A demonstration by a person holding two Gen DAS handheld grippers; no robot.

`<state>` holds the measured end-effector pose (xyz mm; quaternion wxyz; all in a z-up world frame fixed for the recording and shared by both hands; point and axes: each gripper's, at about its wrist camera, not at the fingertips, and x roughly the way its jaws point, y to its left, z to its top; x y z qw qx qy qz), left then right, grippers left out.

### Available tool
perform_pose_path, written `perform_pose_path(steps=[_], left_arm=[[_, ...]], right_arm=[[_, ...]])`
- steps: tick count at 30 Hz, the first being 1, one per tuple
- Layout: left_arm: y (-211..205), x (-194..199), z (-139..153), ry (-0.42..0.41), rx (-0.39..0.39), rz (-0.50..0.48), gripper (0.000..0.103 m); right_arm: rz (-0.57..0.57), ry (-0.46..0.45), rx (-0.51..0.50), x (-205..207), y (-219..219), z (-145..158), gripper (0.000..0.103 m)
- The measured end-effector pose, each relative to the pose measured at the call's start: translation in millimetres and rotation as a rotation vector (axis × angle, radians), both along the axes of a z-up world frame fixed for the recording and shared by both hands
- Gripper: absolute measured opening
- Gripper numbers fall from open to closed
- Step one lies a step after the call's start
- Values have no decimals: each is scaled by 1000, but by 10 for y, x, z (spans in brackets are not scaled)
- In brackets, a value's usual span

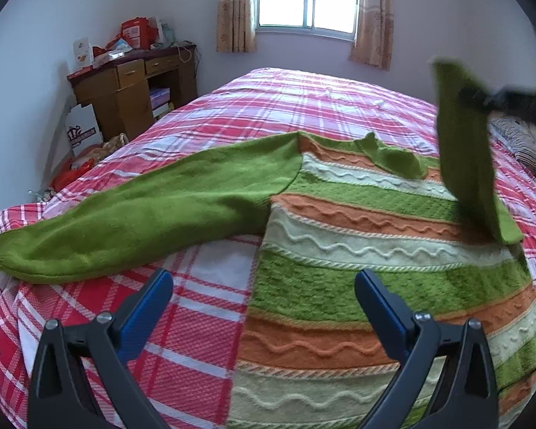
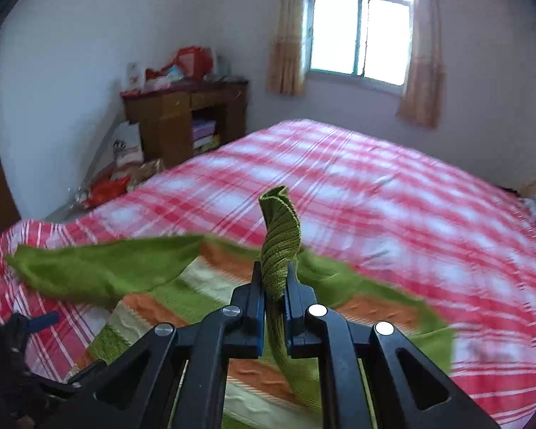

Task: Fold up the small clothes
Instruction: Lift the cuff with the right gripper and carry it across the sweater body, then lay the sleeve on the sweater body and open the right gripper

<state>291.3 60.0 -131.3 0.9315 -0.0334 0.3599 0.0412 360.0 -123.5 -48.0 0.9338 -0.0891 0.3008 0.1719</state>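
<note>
Left wrist view: the sweater (image 1: 357, 250) lies flat on the bed (image 1: 303, 103), hem nearest the camera and collar (image 1: 393, 157) at the far end, so its long axis runs near to far. One green sleeve (image 1: 143, 221) stretches out flat to the left, cuff at the bed's left edge. The other sleeve (image 1: 464, 143) stands lifted on the right, cuff up, held by the blurred right gripper (image 1: 482, 98). The left gripper (image 1: 264, 286) hovers over the sweater's near left edge, fingers spread wide with nothing between them.

Right wrist view: the right gripper (image 2: 273, 286) has its fingers pinching the ribbed cuff (image 2: 280, 236), which pokes upward past the tips. The sweater (image 2: 196, 286) lies below, its flat sleeve (image 2: 100, 268) pointing left. The left gripper (image 2: 43, 320) shows at the near left edge.
</note>
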Motion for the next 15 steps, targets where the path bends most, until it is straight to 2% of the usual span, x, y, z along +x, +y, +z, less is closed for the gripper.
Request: perform_pose_path(steps=[6, 13, 15], left_arm=[[77, -11, -15, 11, 27, 24, 103], [40, 12, -10, 19, 50, 34, 103], [-1, 18, -1, 21, 53, 30, 103]], right_arm=[[49, 72, -7, 28, 367, -569, 7], [91, 78, -30, -25, 554, -802, 7], [118, 112, -33, -11, 591, -872, 7]])
